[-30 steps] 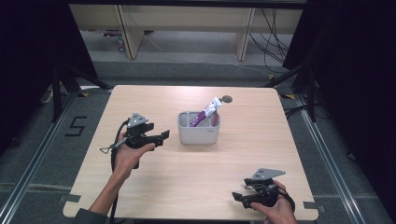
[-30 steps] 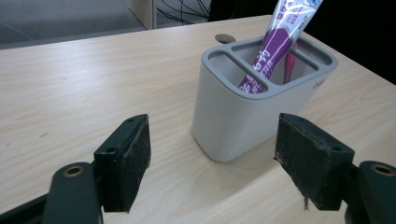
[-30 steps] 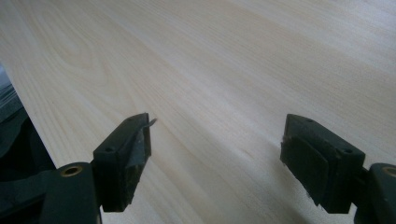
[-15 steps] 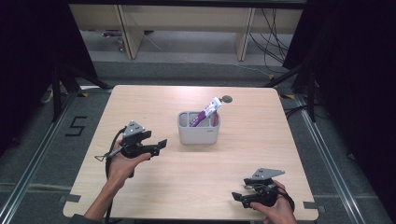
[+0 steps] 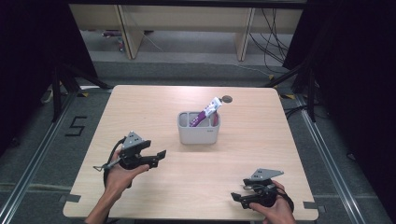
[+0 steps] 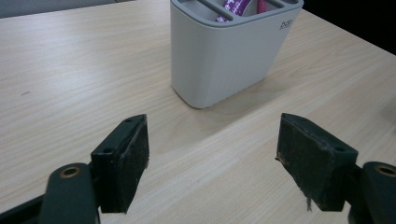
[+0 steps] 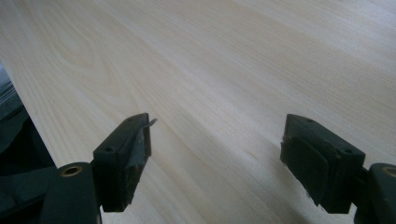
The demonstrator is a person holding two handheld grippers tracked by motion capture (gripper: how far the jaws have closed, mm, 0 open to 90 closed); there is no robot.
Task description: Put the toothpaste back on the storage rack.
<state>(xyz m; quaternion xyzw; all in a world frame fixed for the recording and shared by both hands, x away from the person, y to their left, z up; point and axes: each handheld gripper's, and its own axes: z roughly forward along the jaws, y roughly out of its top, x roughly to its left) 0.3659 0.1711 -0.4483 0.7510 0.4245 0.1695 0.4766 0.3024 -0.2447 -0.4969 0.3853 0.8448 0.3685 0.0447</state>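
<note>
Left gripper [image 5: 161, 155] hangs near the table's [image 5: 233, 154] left side with both jaws wide and nothing between them, aimed at the grey holder [image 5: 198, 133] mid-table, where a purple tube [image 5: 205, 113] leans in 1 compartment. Right gripper [image 5: 236, 198], also wide and empty, sits at the near right corner; judging by this, the work looks finished or paused, so any next move means reaching back to the holder

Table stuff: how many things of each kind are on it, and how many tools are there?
Grey holder: 1
Purple-and-white tube in the holder: 1
Dark round spot on the table: 1
Tools, left tool and right tool: 2
Total: 5
</note>
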